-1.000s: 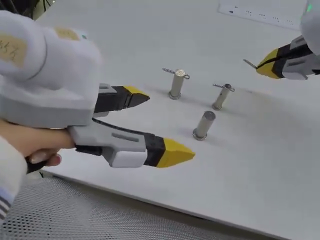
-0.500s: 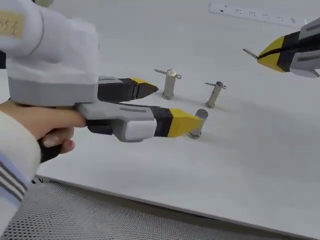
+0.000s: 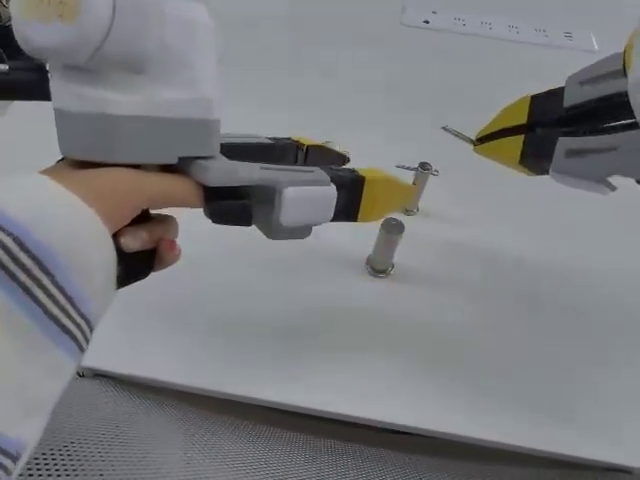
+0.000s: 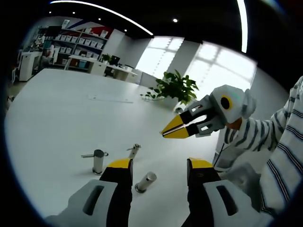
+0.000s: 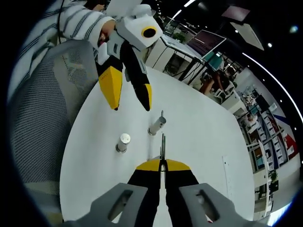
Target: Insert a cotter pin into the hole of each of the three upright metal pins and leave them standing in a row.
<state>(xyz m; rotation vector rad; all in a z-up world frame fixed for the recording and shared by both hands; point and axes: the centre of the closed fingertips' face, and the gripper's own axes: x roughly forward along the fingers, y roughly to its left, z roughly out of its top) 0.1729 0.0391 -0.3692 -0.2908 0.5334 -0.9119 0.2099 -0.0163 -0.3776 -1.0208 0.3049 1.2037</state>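
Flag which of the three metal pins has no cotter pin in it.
The front pin, nearest the table edge: its top is bare. The left rear pin and right rear pin each carry a cotter pin.

Your surroundings: white table, open office room.
Your table has a white power strip lying at its far edge, and grey perforated mesh shows past the near edge. Beyond it you have a potted plant, bright windows and shelving.

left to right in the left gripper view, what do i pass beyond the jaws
metal pin with a cotter pin, second metal pin with a cotter pin, bare metal pin, right gripper
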